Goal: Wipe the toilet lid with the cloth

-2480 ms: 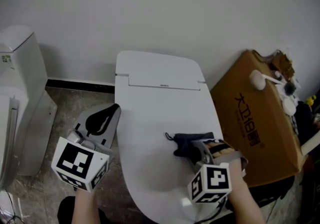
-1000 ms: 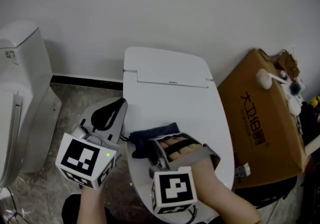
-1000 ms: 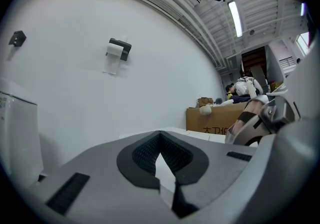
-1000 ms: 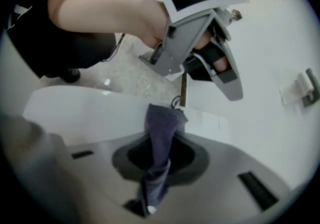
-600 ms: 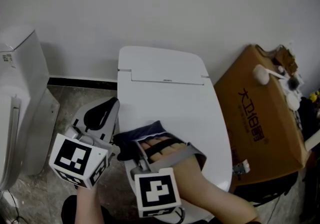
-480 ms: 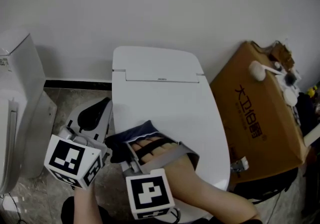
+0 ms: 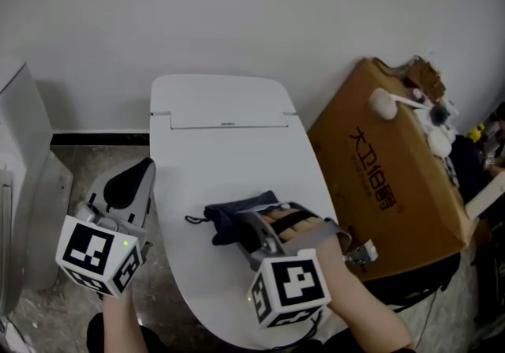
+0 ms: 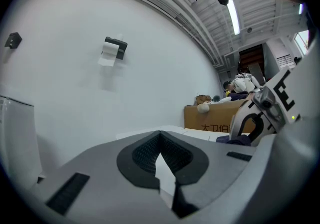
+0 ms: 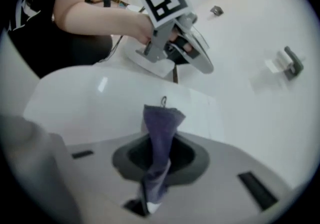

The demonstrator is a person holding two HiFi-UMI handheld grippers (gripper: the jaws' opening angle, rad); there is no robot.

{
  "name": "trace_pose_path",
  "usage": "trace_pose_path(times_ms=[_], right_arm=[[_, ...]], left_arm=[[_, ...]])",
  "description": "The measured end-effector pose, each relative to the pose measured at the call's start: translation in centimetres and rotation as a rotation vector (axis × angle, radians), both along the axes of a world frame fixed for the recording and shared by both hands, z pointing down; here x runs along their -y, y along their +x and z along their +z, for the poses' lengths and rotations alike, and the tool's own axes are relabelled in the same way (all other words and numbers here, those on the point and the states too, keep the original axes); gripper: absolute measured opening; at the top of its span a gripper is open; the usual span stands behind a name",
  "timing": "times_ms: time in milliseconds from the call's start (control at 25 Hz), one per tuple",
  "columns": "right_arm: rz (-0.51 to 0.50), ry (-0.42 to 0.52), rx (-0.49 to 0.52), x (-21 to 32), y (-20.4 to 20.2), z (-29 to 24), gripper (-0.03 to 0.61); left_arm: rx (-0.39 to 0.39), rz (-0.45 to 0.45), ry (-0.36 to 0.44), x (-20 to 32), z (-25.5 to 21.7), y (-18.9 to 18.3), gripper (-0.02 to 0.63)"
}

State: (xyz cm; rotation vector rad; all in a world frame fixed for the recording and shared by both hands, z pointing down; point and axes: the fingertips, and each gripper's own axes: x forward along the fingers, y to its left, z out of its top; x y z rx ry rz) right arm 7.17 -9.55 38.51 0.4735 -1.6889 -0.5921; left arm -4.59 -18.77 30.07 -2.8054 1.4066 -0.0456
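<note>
The white toilet lid (image 7: 229, 154) is closed and fills the middle of the head view. A dark blue cloth (image 7: 235, 221) lies bunched on its middle, and my right gripper (image 7: 246, 229) is shut on it from the near side. In the right gripper view the cloth (image 9: 161, 133) runs out from between the jaws onto the lid (image 9: 95, 102). My left gripper (image 7: 129, 185) hangs shut and empty beside the toilet's left edge, above the floor. It also shows in the right gripper view as the left gripper (image 9: 199, 61), held in a hand.
A brown cardboard box (image 7: 387, 178) stands right against the toilet, with brushes (image 7: 402, 103) on top. Another white toilet (image 7: 20, 146) is at the far left. The floor (image 7: 47, 296) is dark stone. A paper holder (image 8: 114, 47) hangs on the wall.
Over the earlier frames my right gripper dragged the cloth from the lid's right side to its left edge. In the last half second it slid back towards the middle. The left gripper stayed put.
</note>
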Motion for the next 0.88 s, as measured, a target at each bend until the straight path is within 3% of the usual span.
trace_pose_path(times_ms=[360, 880], right_arm=[[0.289, -0.003, -0.042, -1.2, 14.5, 0.5, 0.063], [0.404, 0.053, -0.112, -3.2, 23.9, 1.2, 0.063]], left_arm=[[-0.006, 0.002, -0.007, 0.4, 0.2, -0.2, 0.017], [0.035, 0.022, -0.006, 0.6, 0.9, 1.2, 0.017]])
